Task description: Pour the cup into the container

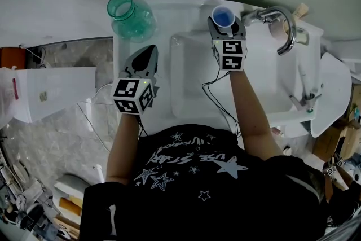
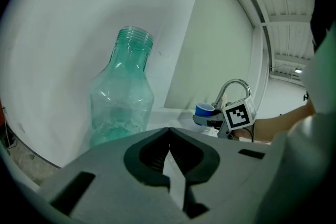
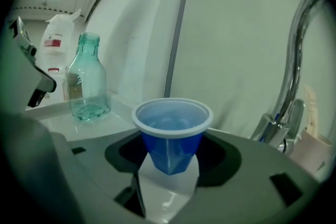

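Item: right gripper (image 1: 225, 24), jaws pinched on a small blue plastic cup (image 3: 170, 139), which stood upright at the far side of the white ceramic sink (image 1: 186, 68), left of the curved chrome faucet (image 1: 286, 22). Item: left gripper (image 1: 149, 52), jaws pressed together, empty. Item: clear green uncapped plastic bottle (image 1: 130, 17), which stood upright on the sink's far left corner, just beyond the left gripper.

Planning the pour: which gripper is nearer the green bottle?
Left. The left gripper sits just in front of the green bottle, jaws shut and empty; the right gripper holds the blue cup across the sink, by the faucet.
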The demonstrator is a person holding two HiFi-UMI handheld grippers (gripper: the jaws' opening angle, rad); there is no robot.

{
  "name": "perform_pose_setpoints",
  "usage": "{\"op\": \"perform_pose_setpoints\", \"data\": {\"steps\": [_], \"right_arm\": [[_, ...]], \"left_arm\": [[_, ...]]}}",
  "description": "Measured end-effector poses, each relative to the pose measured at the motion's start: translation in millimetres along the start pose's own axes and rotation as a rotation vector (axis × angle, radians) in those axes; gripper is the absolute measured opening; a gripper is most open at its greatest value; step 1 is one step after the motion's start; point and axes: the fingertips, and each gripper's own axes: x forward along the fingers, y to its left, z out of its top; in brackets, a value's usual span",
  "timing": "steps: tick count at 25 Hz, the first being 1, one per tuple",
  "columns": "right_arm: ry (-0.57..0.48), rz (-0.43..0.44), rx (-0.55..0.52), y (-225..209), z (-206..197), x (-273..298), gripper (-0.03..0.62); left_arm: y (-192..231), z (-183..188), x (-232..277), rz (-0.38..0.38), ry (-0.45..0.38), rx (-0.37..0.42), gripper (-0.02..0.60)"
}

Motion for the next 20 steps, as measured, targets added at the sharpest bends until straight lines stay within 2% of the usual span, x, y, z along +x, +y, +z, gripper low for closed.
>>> {"op": "perform_pose_setpoints", "data": {"steps": [11,20], "right_arm": [[0.051,-0.006,0.034,-4,-21,8,0.267],[0.049,-0.022,0.038,-4,-25,12,0.268]], "left_arm": [[-5,-5,2,-0.031,0.015,-0.005,0.011],[-1,-8,0,-0.044,0.015,-0.018,0.011]]}}
